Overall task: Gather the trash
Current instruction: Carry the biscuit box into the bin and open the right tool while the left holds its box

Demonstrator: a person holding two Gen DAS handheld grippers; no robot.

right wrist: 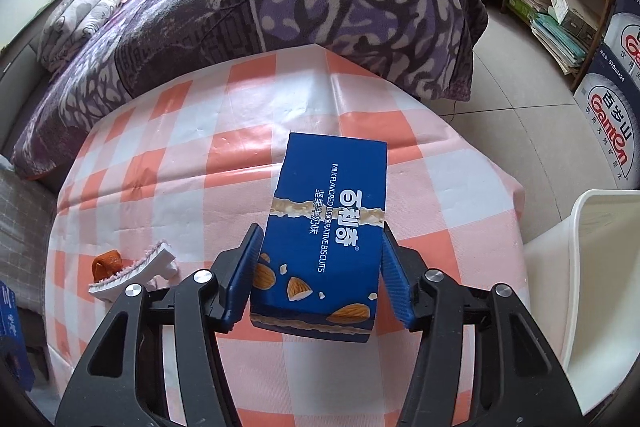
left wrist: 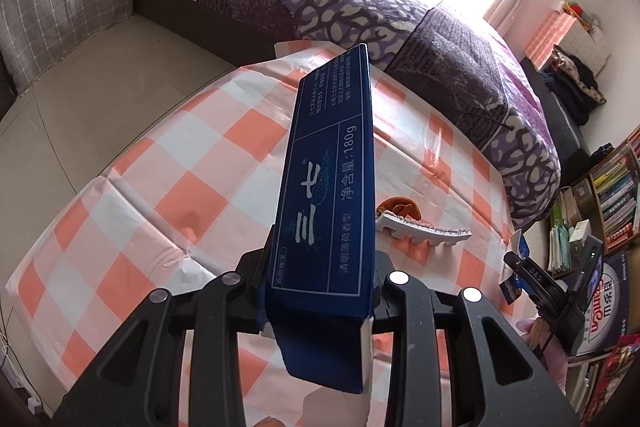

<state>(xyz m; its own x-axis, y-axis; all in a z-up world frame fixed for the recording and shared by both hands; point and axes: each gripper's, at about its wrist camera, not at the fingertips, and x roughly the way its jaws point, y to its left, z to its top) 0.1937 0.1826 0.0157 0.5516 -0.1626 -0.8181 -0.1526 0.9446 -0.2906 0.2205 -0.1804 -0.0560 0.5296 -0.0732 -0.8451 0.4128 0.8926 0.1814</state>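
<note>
The left gripper (left wrist: 320,291) pinches a long dark-blue toothpaste box (left wrist: 328,187) by its near end. The box rises up the middle of the left wrist view, lifted clear of the checked tabletop (left wrist: 140,187), probably so it can be carried off as trash.

In the right wrist view the right gripper (right wrist: 320,267) has a blue biscuit box (right wrist: 328,227) between its jaws. Their ribbed pads sit right at the box's two long sides, and the box looks tilted up off the cloth, so it seems gripped, though contact on the right-hand pad is hard to confirm.

A white bin (right wrist: 592,287) at the right edge of the frame, just beside the tabletop, is the likely destination. A small white comb-like piece (right wrist: 136,275) with an orange scrap (right wrist: 106,263) beside it lies lower left, untouched.
</note>
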